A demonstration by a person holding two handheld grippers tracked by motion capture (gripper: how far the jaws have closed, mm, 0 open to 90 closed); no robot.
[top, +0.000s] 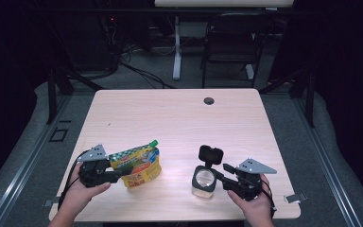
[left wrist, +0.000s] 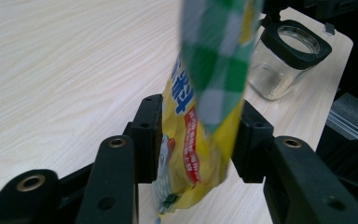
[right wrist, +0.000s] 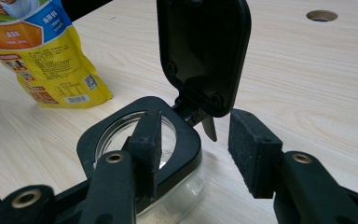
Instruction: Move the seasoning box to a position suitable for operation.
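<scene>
Yellow pouch point(top: 137, 166) with green screw cap, standing on table point(top: 179, 118) at front left; print on its face in blue and red characters, too blurred to read in left gripper view. Back panel in right gripper view: orange hexagon, blue band, block of small text, square code and barcode, none legible. No brand name readable anywhere. Left gripper point(left wrist: 198, 140) level at pouch's lower part, pouch between its fingers point(left wrist: 149, 135); fingers parted about halfway, left pad at or just beside the film, right pad with a slight gap, so not clamped; pouch resting on its own base. Clear glass jar point(top: 203, 182) with black rim at front right of table, well apart from pouch, hinged black lid point(top: 211, 154) tipped up and open. Right gripper point(right wrist: 200, 144) at jar's rim near the hinge, fingers well apart; left finger point(right wrist: 145, 149) over the jar mouth, right finger outside it above bare table, nothing clamped. Contact with rim: cannot tell.
</scene>
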